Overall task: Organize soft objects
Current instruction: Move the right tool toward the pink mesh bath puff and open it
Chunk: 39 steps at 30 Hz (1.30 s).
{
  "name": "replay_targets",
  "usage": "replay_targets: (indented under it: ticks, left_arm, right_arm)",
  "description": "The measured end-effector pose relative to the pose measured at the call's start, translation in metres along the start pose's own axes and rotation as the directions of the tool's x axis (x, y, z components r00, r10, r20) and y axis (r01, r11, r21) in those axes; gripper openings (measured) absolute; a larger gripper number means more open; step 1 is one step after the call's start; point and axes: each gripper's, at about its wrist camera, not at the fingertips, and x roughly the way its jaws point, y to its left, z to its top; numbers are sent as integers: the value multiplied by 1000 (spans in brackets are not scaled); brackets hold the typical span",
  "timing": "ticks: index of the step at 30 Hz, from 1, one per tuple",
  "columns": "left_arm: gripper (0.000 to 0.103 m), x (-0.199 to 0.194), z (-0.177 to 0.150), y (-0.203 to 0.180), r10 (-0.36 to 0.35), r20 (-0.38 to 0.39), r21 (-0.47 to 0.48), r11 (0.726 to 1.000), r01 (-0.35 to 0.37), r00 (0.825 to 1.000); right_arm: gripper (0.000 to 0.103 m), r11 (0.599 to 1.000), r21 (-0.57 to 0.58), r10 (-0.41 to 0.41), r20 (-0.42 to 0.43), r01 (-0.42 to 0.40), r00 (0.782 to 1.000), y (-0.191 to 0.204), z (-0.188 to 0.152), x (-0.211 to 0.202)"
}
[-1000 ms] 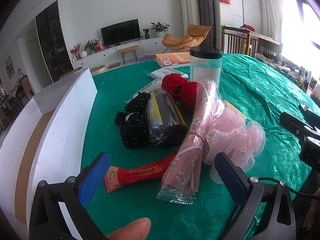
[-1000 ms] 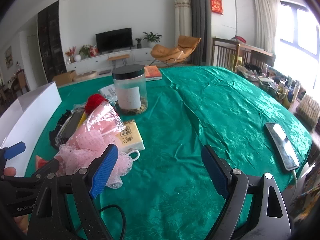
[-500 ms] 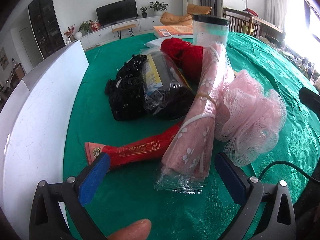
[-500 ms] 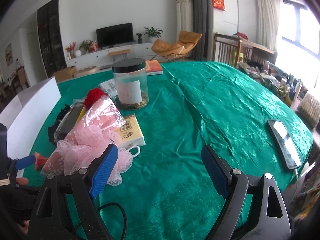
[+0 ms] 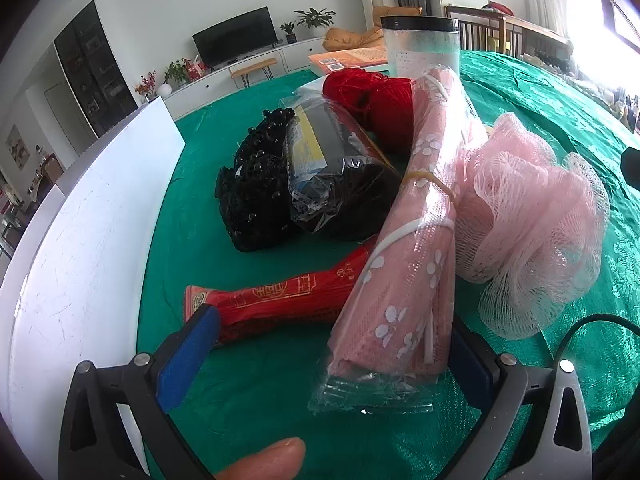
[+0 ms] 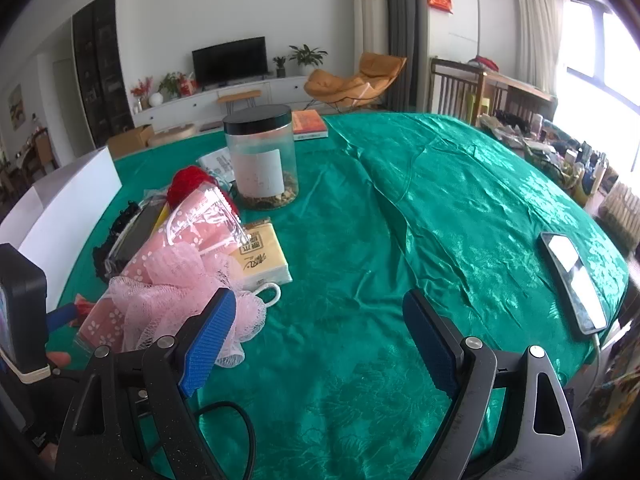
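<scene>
You are bringing the left gripper (image 5: 320,360) in with its jaws standing wide and holding nothing, straddling the near end of the pink floral roll in its clear sleeve (image 5: 416,240), which is lying at about one o'clock from the wrist camera and leaning over the red patterned packet (image 5: 280,300). Judging from that alignment, the roll is the piece you are going for, so aim to be closing on the cloth itself (the crinkled plastic flap at the near end will likely slip or tear if you pinch only that). The right-hand pad is sitting just beside the roll while the left pad is resting over the tip of the red packet, so shifting slightly toward three o'clock should be keeping the packet out of the bite. The pink mesh pouf (image 5: 536,232) is touching the roll at two o'clock and may be dragging along. The white box (image 5: 80,248) is walling off nine o'clock, near the pile, leaving little room that way. Your right gripper (image 6: 316,336) is hovering wide open and empty over bare green worktop (image 6: 440,208), where twelve to two o'clock is lying clear apart from the phone (image 6: 572,280) near the edge at three.
</scene>
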Motion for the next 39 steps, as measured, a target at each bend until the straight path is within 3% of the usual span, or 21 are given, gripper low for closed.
replay_targets:
  ticks: [39]
  left_arm:
    - [103,-2,-6,0,12,25,-18,1000,-11,1000]
  right_arm:
    - [87,1000,0,0,-41,0,999,0,-2,10]
